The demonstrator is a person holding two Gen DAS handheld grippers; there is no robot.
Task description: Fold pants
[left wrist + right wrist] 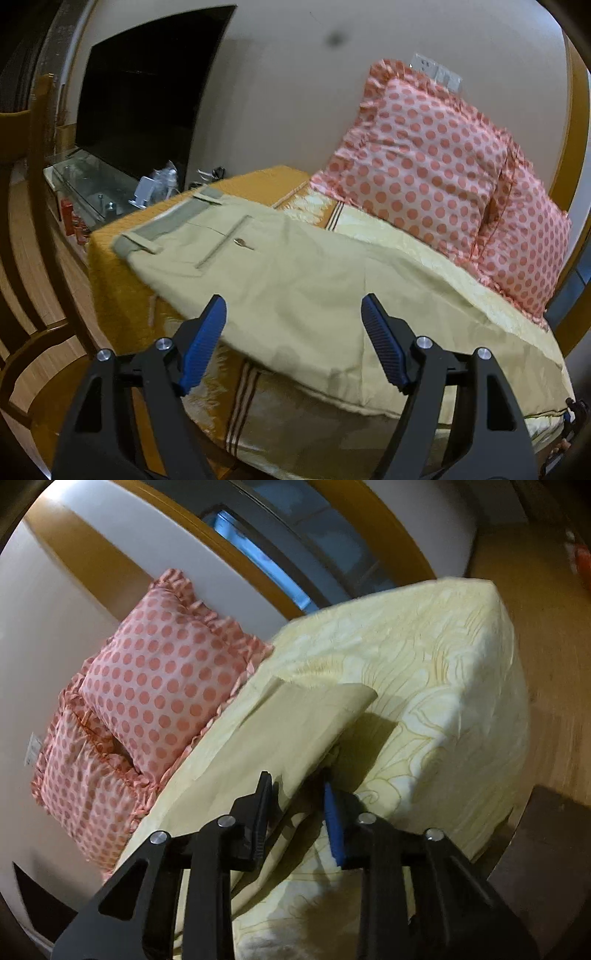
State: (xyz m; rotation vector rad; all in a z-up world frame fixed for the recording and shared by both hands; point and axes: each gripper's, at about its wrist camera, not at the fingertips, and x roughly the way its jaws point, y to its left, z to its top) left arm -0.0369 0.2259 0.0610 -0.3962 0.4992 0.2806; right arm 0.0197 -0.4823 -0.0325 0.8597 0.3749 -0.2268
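The left gripper is spread wide with nothing between its fingers, just over the near edge of the pants. The right gripper pinches a lifted leg of the pants. They lie flat on the bed, waistband far left, pillows behind.

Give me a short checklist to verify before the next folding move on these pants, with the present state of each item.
1. Left hand-held gripper open, holding nothing: ok.
2. Right hand-held gripper has the pants leg edge between its fingers: ok; firm clamp: cannot tell.
3. Khaki pants lie flat on the bed, waistband at the far end: ok.
4. Leg hem lifted off the bedspread: ok.
5. Polka-dot pillows apart from the pants: ok.
6. Both legs aligned: cannot tell.
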